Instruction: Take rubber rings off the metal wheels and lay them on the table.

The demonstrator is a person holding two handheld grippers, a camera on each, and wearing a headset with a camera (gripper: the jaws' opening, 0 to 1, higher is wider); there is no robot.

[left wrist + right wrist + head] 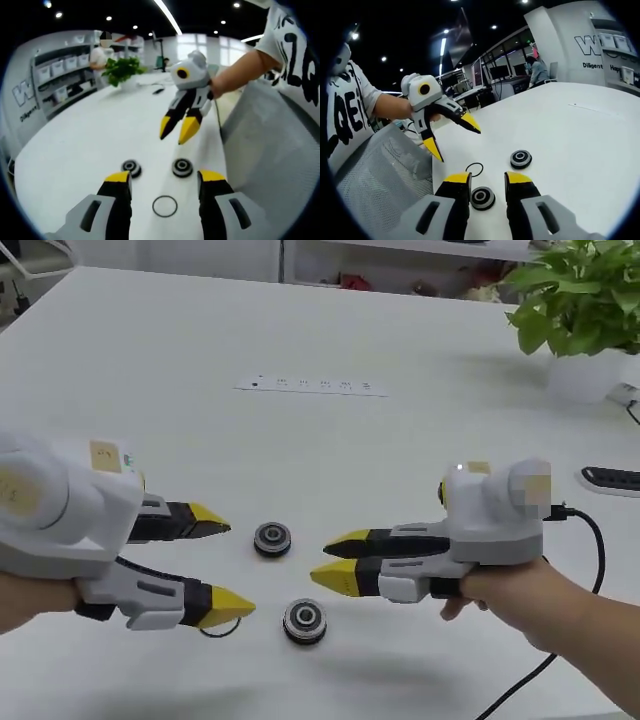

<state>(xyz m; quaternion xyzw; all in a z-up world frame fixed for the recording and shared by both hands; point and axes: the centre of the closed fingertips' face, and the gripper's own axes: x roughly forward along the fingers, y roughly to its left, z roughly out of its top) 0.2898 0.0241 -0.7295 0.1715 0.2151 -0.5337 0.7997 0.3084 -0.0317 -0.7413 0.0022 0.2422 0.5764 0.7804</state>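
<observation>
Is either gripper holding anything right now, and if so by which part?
Nothing is held. The left gripper and right gripper are both open above the table; one rubber ring lies loose on it.

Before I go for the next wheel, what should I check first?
1. left gripper open and empty: ok.
2. right gripper open and empty: ok.
3. One rubber ring lies flat on the table: ok.
4. near wheel sits ahead between the right jaws in the right gripper view: ok.
5. far wheel is apart from both grippers: ok.
6. Whether either wheel still wears a ring: cannot tell.
</observation>
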